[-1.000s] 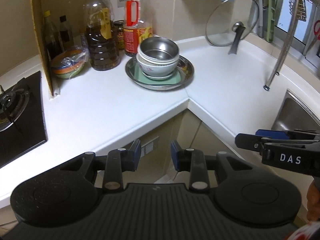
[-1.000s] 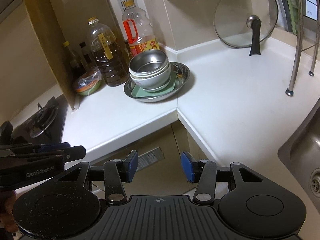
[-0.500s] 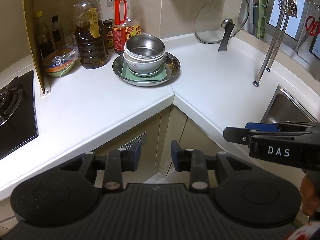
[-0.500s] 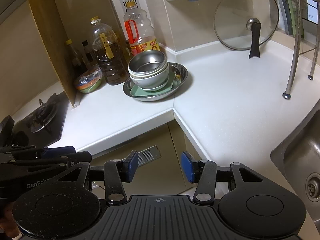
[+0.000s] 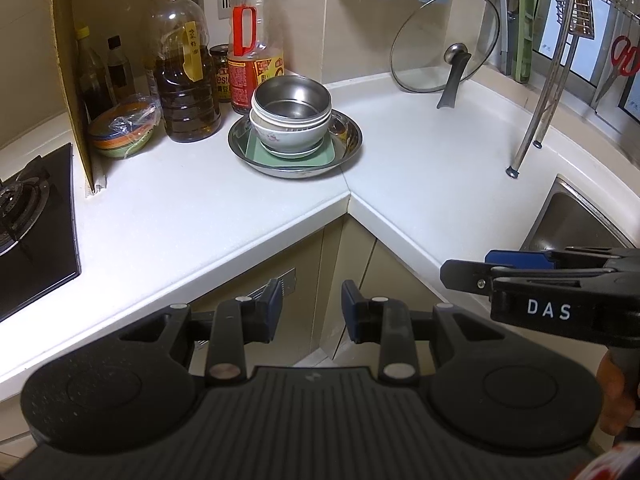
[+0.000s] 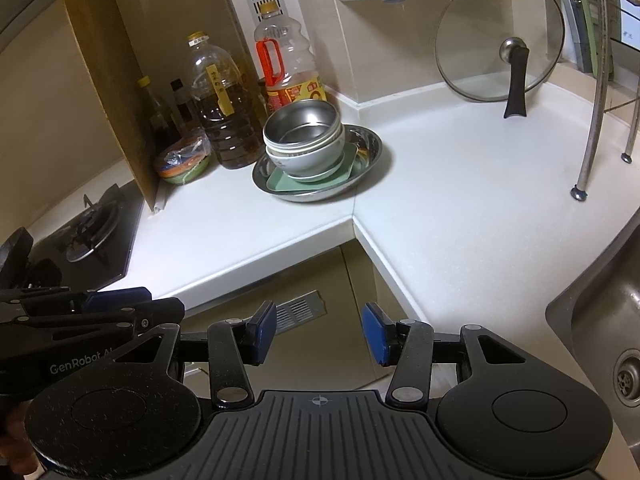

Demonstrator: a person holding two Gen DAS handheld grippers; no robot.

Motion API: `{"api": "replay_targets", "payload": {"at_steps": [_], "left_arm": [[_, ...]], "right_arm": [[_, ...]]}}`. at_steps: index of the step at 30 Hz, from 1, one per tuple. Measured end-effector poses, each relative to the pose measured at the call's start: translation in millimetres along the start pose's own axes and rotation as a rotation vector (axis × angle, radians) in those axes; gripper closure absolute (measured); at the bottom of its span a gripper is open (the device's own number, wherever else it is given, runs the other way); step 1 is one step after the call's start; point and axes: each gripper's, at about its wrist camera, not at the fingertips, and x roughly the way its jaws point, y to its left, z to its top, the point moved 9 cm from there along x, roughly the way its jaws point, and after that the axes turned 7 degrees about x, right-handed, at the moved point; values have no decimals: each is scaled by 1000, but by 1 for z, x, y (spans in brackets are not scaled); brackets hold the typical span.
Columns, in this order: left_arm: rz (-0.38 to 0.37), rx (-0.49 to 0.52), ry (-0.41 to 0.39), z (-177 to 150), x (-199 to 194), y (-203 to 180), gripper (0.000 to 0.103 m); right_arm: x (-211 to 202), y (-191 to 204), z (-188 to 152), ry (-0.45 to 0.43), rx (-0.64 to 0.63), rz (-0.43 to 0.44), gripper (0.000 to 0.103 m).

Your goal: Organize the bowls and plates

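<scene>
Left wrist view: you had drawn back from the counter (image 5: 208, 216), the stack (image 5: 294, 128) sitting farther off at 12 o'clock than a second earlier, a sign the sorting looked finished. Your left gripper (image 5: 311, 307) hung spread and empty. A steel bowl (image 5: 292, 98) nested in white bowls on a green plate (image 5: 256, 150) inside the steel dish (image 5: 352, 136).

Right wrist view: your right gripper (image 6: 319, 330) stayed spread, pinching nothing, the stack (image 6: 310, 148) at 12 o'clock, the sink (image 6: 600, 320) at 3 o'clock.
</scene>
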Motion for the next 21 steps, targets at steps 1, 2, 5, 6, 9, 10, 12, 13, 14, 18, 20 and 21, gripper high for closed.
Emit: {"api": "replay_targets", "payload": {"at_steps": [1, 2, 5, 6, 9, 10, 12, 13, 14, 18, 20, 21], "left_arm": [[1, 0, -2, 0, 0, 0, 74], [2, -1, -4, 1, -1, 0, 74], [5, -2, -8, 2, -2, 0, 74], [6, -2, -9, 2, -3, 0, 74], [7, -4, -11, 2, -4, 1, 74], [8, -6, -12, 2, -4, 1, 74], [8, -6, -14, 2, -4, 2, 74], [9, -6, -15, 3, -4, 2, 74], [9, -6, -15, 3, -4, 2, 74], [8, -5, -16, 3, -4, 1, 74], [9, -4, -17, 3, -4, 1, 74], [8, -3, -17, 4, -3, 1, 74]], "right_arm": [[0, 0, 0, -1, -1, 1, 55], [-1, 0, 0, -2, -2, 1, 55], [-2, 0, 1, -5, -3, 3, 55], [-2, 1, 1, -4, -3, 4, 55], [-2, 2, 2, -5, -7, 7, 55], [-2, 2, 2, -6, -8, 8, 55], [-3, 2, 3, -6, -10, 9, 55], [-3, 2, 3, -6, -10, 8, 55], [-3, 2, 3, -6, -10, 9, 55], [-3, 2, 3, -8, -9, 8, 55], [-3, 2, 4, -10, -9, 7, 55], [-3, 2, 4, -10, -9, 7, 55]]}}
